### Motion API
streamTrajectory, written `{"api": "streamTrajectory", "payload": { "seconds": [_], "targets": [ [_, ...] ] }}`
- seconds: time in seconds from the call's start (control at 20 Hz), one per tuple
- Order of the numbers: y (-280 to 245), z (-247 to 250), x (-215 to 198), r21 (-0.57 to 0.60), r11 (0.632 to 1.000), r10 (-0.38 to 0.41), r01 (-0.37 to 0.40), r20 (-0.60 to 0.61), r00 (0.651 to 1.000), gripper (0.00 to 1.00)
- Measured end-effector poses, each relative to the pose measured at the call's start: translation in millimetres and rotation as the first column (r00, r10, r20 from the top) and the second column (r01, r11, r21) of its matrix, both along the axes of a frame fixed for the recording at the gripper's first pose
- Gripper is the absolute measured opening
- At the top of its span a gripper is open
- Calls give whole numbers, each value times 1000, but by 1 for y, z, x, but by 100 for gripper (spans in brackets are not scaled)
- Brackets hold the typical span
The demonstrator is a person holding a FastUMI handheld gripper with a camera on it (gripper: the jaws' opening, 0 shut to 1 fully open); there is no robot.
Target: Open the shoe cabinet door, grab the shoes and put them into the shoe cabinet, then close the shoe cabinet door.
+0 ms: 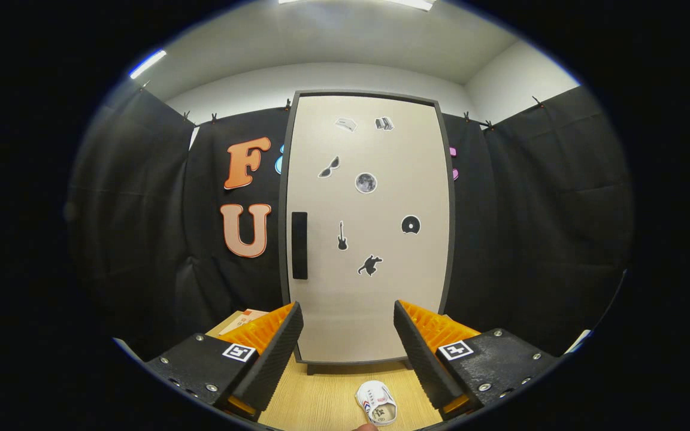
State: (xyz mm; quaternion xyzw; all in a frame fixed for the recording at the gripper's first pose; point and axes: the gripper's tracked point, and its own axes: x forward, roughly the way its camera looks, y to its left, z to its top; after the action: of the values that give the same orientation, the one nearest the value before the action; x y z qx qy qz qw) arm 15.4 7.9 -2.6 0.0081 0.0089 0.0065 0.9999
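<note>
Item 1, shoe cabinet (375, 323): tall pale unit w/ dark frame, standing upright on the wood-grain floor (327, 401) against the black booth wall, straight ahead of the gripper. Door (375, 287) shut flush; front carries several small dark stickers (guitar, disc, glasses, etc.). Item 2, handle (299, 245): dark vertical bar at the door's left edge, about mid-height, so hinges prob. sit on the far right side and the door likely swings out toward the camera. Item 3, shoe (376, 403): one small white shoe w/ coloured side stripes, lying on the floor in front of the cabinet base, between the two fingers and low, just apart from the cabinet foot; opening faces up. Only one shoe can be told. Item 4, gripper (348, 353): fingers spread wide apart, nothing between them but floor and door; held level and centred on the cabinet, a plausible ready stance before going for the handle. Step judged: door-opening not yet begun. Item 5, misc.: a cardboard-like box corner (243, 320) peeks past the left finger, beside the cabinet's lower left. Obstruction note: shoe lies near the door's probable swing path, may get clipped if the door opens fully; box near handle side could crowd the approach.
</note>
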Motion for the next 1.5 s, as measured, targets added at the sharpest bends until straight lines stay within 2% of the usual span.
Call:
{"api": "streamTrajectory", "payload": {
  "seconds": [0.45,0.95,1.15,1.5],
  "targets": [
    [23,2,22,13,999,38,-38,5,999,95],
    [73,17,115,-7,996,88,-88,56,994,95],
    [85,11,151,-48,995,85,-83,43,995,95],
    [101,13,192,-25,997,76,-75,52,996,95]
  ]
}}
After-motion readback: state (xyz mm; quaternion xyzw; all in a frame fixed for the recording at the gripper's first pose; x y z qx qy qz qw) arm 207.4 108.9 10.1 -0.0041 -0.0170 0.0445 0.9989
